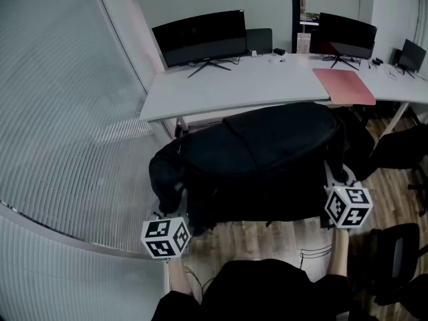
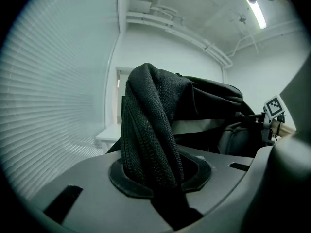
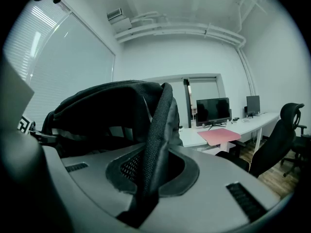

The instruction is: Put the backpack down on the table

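Backpack [image 1: 267, 159] | black, held up before table [image 1: 254, 85], not yet on it | left gripper [image 2: 154, 178]: jaws narrowly apart, clamped on fold [image 2: 146, 120] | right gripper [image 3: 146, 178]: jaws nearly together, clamped on strap [image 3: 158, 130]

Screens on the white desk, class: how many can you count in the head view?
3. A wide screen stands at back left, a second screen at back right, and a smaller screen at the far right edge. Others may sit beyond the frame.
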Demonstrator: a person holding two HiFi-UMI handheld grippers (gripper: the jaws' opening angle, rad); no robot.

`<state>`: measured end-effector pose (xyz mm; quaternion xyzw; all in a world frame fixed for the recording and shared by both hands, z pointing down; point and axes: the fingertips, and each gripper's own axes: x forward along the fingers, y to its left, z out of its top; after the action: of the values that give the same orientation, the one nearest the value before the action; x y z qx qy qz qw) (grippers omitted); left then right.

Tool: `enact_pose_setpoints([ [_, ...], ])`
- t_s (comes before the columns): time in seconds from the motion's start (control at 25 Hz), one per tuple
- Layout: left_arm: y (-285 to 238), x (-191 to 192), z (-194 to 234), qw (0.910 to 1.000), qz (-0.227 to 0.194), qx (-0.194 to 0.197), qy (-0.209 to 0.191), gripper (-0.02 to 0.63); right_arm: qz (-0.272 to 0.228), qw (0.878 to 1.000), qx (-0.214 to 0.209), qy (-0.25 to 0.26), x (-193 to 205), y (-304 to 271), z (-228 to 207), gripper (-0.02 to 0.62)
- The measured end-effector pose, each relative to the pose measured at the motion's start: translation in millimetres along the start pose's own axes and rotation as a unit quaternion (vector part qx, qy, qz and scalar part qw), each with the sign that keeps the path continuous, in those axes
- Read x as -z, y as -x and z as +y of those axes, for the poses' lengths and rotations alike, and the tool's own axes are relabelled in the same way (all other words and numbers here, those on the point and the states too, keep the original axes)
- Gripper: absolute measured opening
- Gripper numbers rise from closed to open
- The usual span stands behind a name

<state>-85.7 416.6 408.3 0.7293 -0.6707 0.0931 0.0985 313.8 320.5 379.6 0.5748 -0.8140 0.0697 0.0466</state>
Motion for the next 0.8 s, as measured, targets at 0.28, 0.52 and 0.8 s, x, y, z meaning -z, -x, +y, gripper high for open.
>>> enact_pose_setpoints([
  [0.28,-17.3,0.8,-2.6,0.9998,0.014,-0.013,0.01,0.103,0.016,1.0,-0.015,-0.004,-0.2,-29.1,-10.5,0.037],
  [0.52,-43.3,1.5,6.9,0.9995,0.02,-0.018,0.013,0.103,0.023,0.999,-0.022,-0.009,3.6,-62.0,-12.2,0.037],
  [0.8,-102.7,-0.8,38.5,0.9993,0.031,-0.015,0.018,0.101,0.034,0.999,-0.018,-0.011,6.1,-128.5,-8.1,0.037],
])
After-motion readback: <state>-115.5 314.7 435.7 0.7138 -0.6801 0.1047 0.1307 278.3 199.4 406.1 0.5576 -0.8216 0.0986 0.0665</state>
